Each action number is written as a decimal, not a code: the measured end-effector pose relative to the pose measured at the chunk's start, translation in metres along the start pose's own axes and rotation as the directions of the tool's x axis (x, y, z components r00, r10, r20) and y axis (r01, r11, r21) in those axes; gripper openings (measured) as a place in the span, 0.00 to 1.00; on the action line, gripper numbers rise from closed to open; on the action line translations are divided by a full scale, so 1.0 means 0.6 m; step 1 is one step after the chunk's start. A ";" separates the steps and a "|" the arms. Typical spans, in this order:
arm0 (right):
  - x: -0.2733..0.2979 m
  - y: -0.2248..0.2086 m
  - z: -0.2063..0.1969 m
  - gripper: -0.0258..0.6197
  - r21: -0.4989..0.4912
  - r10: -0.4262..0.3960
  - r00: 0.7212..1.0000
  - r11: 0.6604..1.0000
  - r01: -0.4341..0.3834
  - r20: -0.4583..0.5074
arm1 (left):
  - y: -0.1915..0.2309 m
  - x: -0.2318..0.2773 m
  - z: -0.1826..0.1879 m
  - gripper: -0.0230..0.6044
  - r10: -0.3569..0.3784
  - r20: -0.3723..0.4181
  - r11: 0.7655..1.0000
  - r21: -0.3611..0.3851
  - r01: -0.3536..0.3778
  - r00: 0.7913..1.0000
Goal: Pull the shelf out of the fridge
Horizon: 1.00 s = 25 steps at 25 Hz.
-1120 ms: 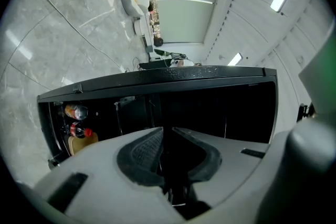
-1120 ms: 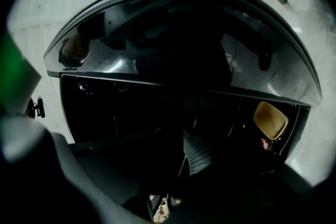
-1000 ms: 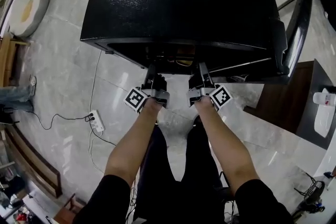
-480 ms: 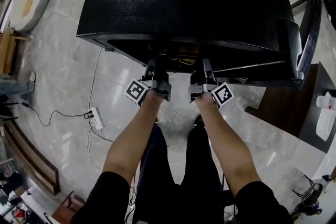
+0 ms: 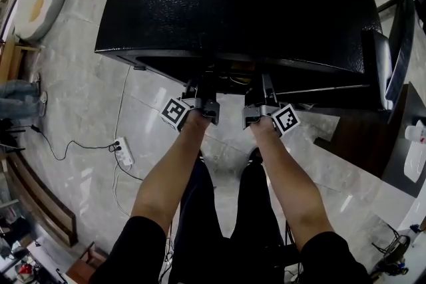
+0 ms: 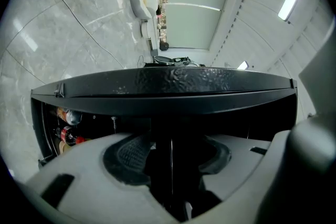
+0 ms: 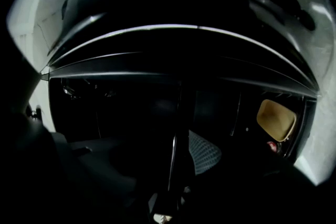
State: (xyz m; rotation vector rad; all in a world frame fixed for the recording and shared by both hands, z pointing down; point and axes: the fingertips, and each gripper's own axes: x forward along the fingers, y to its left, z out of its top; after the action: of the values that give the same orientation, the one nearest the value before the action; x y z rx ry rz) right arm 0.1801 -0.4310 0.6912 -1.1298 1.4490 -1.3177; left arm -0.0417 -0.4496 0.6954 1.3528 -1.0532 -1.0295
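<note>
A black mini fridge stands in front of me, seen from above, with its door swung open to the right. Both grippers reach into its opening side by side. In the head view the fridge's top edge hides the tips of the left gripper and the right gripper. In the left gripper view the shelf's thin front edge runs between the spread pads of the left gripper, untouched. The right gripper view is dark. There the shelf edge also stands free between the jaws of the right gripper, both open.
Cans and bottles sit inside the fridge at the left, and a tan object at the right. A power strip with its cable lies on the marble floor. A dark wooden table stands by the open door.
Both grippers have slid a little forward, deeper under the fridge's top edge. The arms have stretched out with them.
</note>
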 end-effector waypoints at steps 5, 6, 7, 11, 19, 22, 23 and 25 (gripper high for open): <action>0.011 0.003 0.001 0.31 -0.001 0.011 1.000 1.000 -0.011 0.011 | 0.017 0.007 0.004 0.34 0.027 0.010 0.999 -0.024 -0.027 1.000; 0.013 0.004 0.002 0.31 -0.001 0.013 1.000 1.000 -0.013 0.014 | 0.018 0.008 0.004 0.34 0.030 0.009 0.999 -0.024 -0.030 1.000; 0.015 0.004 0.003 0.30 -0.003 0.014 1.000 1.000 -0.014 0.016 | 0.015 0.010 0.004 0.34 0.028 0.008 0.999 -0.018 -0.028 1.000; 0.022 0.005 0.003 0.21 -0.021 0.012 1.000 1.000 -0.012 0.015 | 0.015 0.014 0.005 0.31 0.030 0.019 0.999 -0.015 -0.030 0.999; 0.029 -0.003 0.006 0.13 -0.006 -0.008 0.999 1.000 0.008 0.035 | 0.018 0.022 0.008 0.21 -0.001 0.021 1.000 -0.013 0.002 1.000; 0.030 -0.005 0.007 0.12 -0.009 -0.015 0.999 1.000 0.015 0.029 | 0.009 0.026 0.009 0.18 -0.022 0.005 1.000 0.016 0.022 1.000; 0.030 -0.006 0.007 0.12 -0.011 -0.020 0.999 1.000 0.020 0.026 | 0.004 0.027 0.009 0.17 -0.030 0.003 0.999 0.021 0.030 1.000; 0.031 -0.007 0.008 0.11 -0.016 -0.025 0.999 1.000 0.025 0.022 | -0.001 0.030 0.009 0.16 -0.044 0.005 0.999 0.018 0.043 0.999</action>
State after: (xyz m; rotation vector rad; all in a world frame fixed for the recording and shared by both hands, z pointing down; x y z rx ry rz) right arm 0.1807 -0.4500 0.6949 -1.1727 1.4364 -1.3095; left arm -0.0426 -0.4683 0.6941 1.3937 -1.0436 -1.0584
